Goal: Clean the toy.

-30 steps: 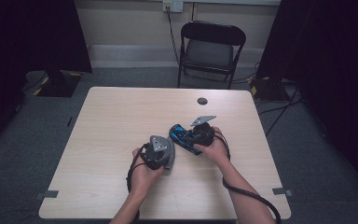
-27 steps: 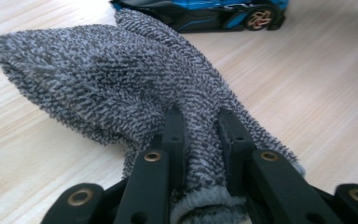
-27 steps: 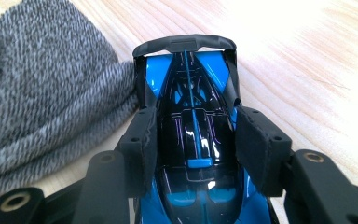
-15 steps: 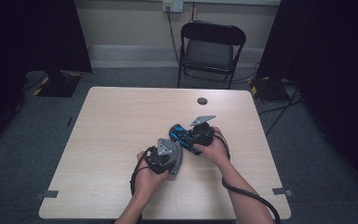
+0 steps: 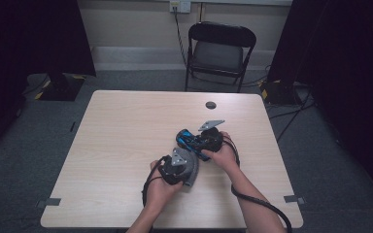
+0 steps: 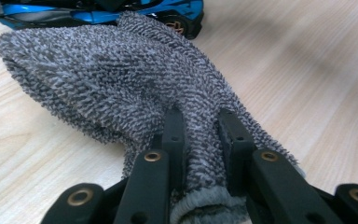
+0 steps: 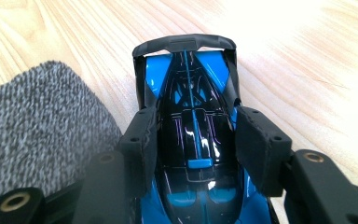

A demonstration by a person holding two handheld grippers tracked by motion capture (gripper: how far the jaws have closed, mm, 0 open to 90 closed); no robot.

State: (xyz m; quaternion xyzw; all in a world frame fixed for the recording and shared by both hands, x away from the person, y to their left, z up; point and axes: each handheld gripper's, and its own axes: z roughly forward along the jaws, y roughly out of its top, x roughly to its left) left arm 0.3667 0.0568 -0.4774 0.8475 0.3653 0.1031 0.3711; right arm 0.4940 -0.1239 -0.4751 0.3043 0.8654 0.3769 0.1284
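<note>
Table (image 5: 126, 145) work: cloth closing on car for a wipe.

My left gripper (image 5: 184, 167), jaws clamped tight on the grey cloth (image 6: 121, 88), has slid rightward across the table since a second ago; the cloth now touches the blue car's (image 7: 191, 121) side. My right gripper (image 5: 194, 141) pinches the car by its flanks mid-table, unmoved. Judgement: wiping can start.

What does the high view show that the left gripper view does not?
High view alone: the chair, the black disc on the table, and both hands.

Left gripper view alone: the tongs pinching the grey cloth, close enough to see its fuzzy weave.

Both: the cloth, the blue toy car and the wooden table.
</note>
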